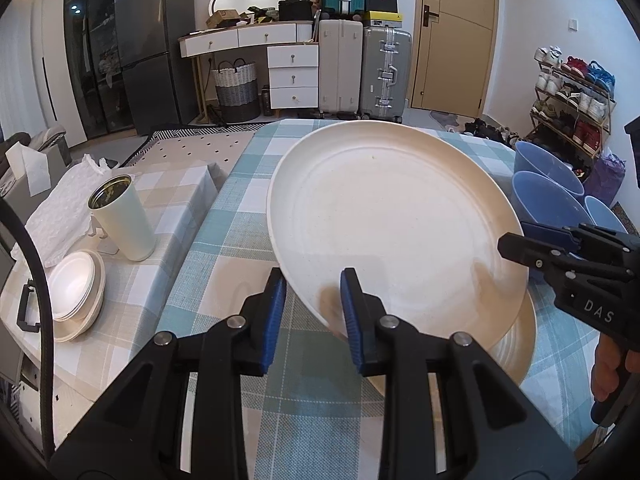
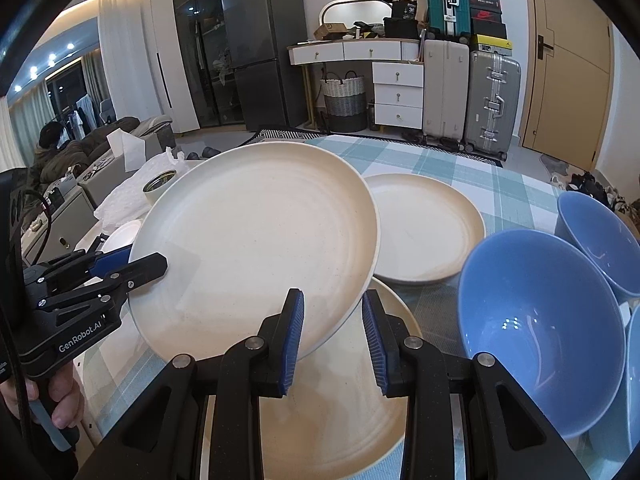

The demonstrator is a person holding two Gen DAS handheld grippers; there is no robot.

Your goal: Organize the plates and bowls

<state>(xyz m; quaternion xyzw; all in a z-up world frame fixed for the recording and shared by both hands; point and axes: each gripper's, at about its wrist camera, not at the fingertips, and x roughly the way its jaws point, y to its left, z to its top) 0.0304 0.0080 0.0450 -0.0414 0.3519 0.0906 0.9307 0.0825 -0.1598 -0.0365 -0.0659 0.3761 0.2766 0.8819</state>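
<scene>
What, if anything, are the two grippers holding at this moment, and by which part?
Both hold one cream plate, tilted above another plate: the left gripper and the right gripper each clamp its rim at separate spots.

left gripper clamps near rim of tilted cream plate | right gripper clamps far-right rim | second plate underneath | checked tablecloth

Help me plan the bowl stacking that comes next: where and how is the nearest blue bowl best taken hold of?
Grip the nearest blue bowl by its thin rim, on the edge closest to the right tool, one finger inside and one outside. It sits upright with its mouth open, and its smooth, wide, rounded wall probably offers no other hold. Another blue bowl crowds its far side.
</scene>
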